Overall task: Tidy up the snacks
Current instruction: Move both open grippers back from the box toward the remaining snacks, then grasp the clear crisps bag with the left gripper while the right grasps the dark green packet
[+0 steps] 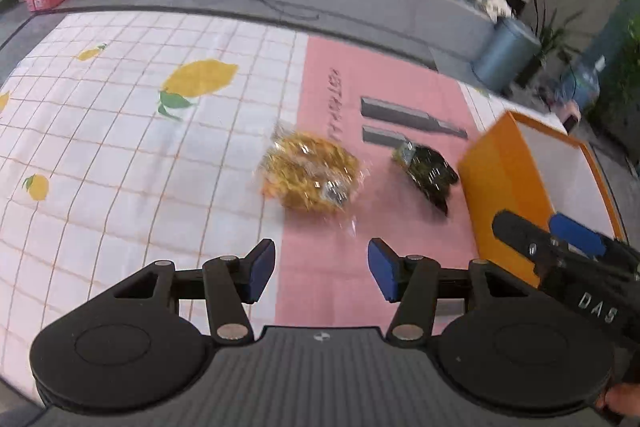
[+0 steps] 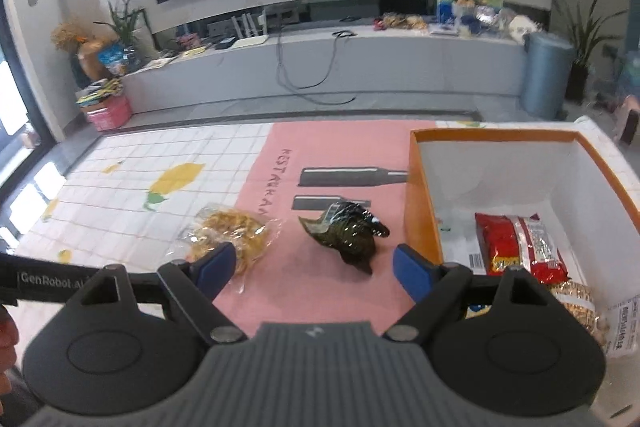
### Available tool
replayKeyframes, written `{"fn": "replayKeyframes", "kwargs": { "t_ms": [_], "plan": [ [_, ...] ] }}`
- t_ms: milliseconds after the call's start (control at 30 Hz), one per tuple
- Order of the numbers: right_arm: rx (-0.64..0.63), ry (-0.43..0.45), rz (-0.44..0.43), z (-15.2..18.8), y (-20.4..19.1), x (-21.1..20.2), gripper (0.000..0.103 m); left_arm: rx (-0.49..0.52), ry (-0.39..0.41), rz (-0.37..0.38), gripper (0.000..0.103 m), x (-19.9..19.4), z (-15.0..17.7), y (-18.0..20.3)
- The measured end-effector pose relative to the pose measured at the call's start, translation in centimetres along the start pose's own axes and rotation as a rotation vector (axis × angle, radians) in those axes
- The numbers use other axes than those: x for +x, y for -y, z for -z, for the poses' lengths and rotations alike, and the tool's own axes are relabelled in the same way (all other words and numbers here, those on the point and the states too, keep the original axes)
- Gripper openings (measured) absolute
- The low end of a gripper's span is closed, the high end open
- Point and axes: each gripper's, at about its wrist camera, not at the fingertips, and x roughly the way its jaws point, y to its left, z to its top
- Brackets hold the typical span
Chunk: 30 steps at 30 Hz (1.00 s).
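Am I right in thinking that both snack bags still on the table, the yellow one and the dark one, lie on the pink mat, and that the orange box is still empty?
Not quite: the orange box is not empty. The right wrist view shows a red packet already inside it. The rest holds: the yellow bag and the dark bag both lie on the table, outside the box.

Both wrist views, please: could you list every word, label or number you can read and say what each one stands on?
"DAS": white letters on the right gripper body, in the left wrist view.
"GenRobot.AI": on the black strap at the left edge of the right wrist view.
"RESTAURA...": partly legible, cut off, on the pink mat.
Red snack bag in the orange box: print and barcode too blurred.
White label: unreadable.
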Motion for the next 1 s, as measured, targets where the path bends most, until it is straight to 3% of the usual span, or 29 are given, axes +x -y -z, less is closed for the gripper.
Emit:
{"fn": "replayKeyframes", "kwargs": {
  "t_ms": [133, 333, 467, 533, 633, 767, 833, 900, 1000],
  "plan": [
    [-0.037, 0.021, 0.034, 0.6, -0.8, 0.9, 0.084, 0.066, 0.094, 0.067, 0.069, 1.7, 0.3, -0.7],
    [-0.044, 0.042, 0.08, 1.1, -0.9, 2.5, 0.084, 0.188, 0.153, 0.125, 0.074, 5.0, -0.7, -0.3],
    [-0.093, 0.041, 0.099, 1.4, -1.6, 3.7, 0.084, 0.268, 0.192, 0.129, 0.079, 7.0, -1.3, 0.1],
    [-0.137, 0.044, 0.117, 1.7, -2.2, 4.1, 0.084, 0.297, 0.203, 0.118, 0.087, 8.1, -1.4, 0.3],
    [-0.192, 0.023, 0.127, 1.9, -2.9, 4.8, 0.084, 0.372, 0.223, 0.046, 0.089, 9.7, -1.1, 0.8],
    [-0.136, -0.064, 0.068, 2.3, -2.4, 6.0, 0.084, 0.359, 0.239, -0.051, 0.103, 11.7, -1.0, 0.2],
    [-0.121, -0.091, 0.06, 2.6, -2.1, 6.5, 0.083, 0.299, 0.216, -0.004, 0.103, 12.1, -1.1, -0.7],
    [-0.118, -0.101, 0.064, 2.8, -2.0, 6.7, 0.083, 0.254, 0.135, 0.04, 0.103, 13.0, -1.3, -1.1],
    [-0.122, -0.103, 0.063, 2.9, -1.9, 6.6, 0.083, 0.323, 0.167, 0.025, 0.103, 13.3, -0.5, -0.4]
  ]
}}
